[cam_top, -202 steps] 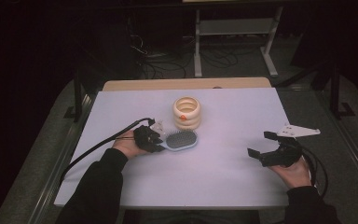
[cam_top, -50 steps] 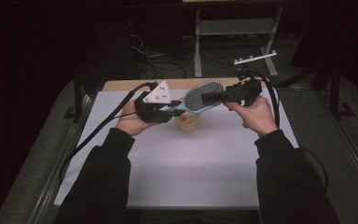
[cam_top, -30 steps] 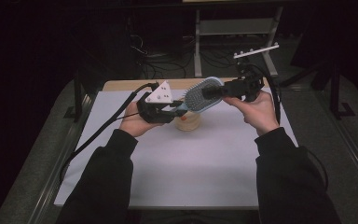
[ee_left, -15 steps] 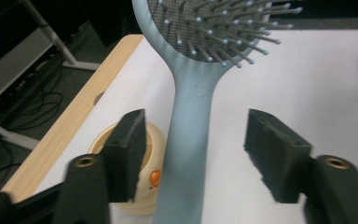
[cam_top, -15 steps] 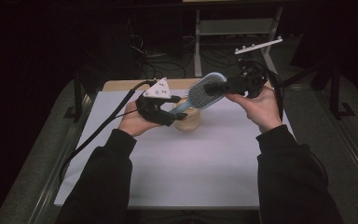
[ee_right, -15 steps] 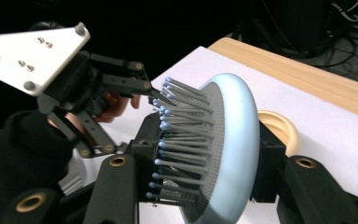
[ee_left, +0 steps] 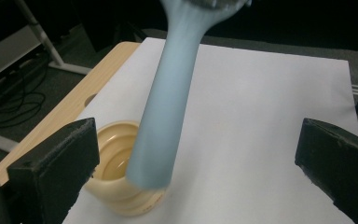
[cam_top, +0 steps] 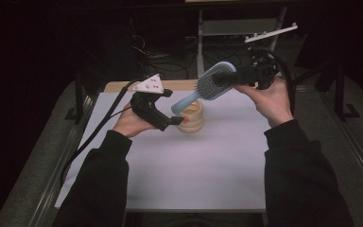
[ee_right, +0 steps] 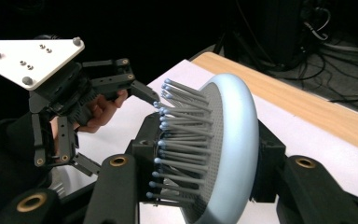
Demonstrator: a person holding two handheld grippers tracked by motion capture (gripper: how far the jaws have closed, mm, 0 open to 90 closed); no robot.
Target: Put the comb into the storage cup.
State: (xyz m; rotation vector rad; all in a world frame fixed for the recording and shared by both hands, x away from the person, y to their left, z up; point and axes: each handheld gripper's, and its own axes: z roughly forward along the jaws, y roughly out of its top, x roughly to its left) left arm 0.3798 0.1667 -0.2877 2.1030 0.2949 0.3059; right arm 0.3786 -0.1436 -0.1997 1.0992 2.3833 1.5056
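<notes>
Moved: left gripper (cam_top: 176, 122) jaws have just opened off the brush (cam_top: 207, 87) handle
Right gripper (cam_top: 246, 75): clamped on brush head, above table's (cam_top: 208, 175) far edge
Axis: handle slants down toward cup (cam_top: 191, 117), between left jaws

The high view looks forward and down from above my side of the table (cam_top: 217, 179), my forearms entering at six o'clock. The left gripper view rides my left gripper (cam_top: 163, 113), facing close along its jaws toward twelve o'clock, across the white sheet and the cream ring holder (ee_left: 114, 182). The right gripper view rides my right gripper (cam_top: 236, 75), very near the hairbrush (ee_right: 214, 149), facing my left hand at nine o'clock. All three share the hairbrush and the table.
</notes>
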